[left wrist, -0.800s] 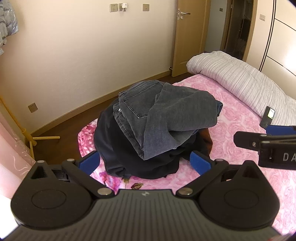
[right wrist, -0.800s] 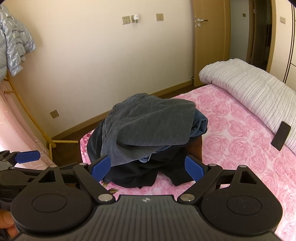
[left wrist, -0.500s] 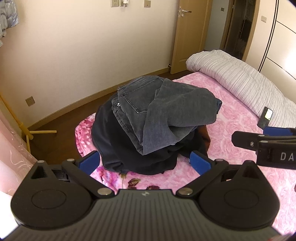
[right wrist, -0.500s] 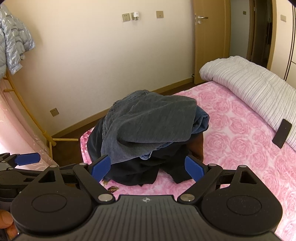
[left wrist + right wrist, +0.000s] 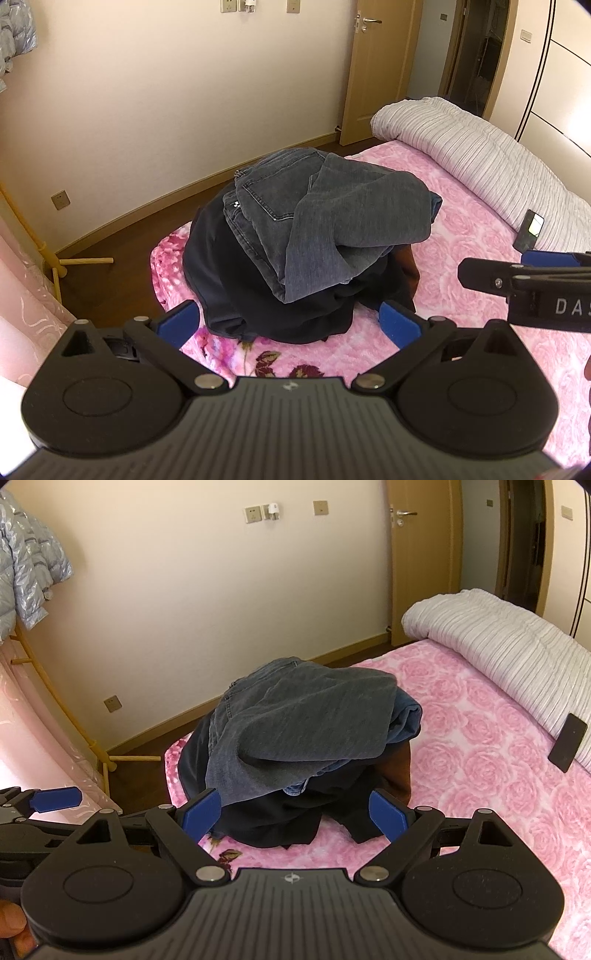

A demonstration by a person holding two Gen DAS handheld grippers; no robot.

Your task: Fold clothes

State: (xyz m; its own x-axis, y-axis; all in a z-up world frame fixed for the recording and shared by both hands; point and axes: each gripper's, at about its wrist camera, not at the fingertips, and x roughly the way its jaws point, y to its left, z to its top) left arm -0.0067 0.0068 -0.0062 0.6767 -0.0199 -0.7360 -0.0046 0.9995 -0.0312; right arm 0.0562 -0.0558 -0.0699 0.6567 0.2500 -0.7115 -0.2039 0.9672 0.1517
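Heaped near the far left corner of the bed (image 5: 461, 236): grey jeans (image 5: 332, 221) on top of a dark garment (image 5: 221, 280), brown cloth showing at the right; soft, floppy, fairly heavy denim, unlikely to slip; best taken at the waistband or a leg hem, both ends at once. Left gripper (image 5: 288, 325) and right gripper (image 5: 295, 812) spread wide, empty, short of the pile. Readable only: "DA" in white letters on the right gripper, rest cut off.
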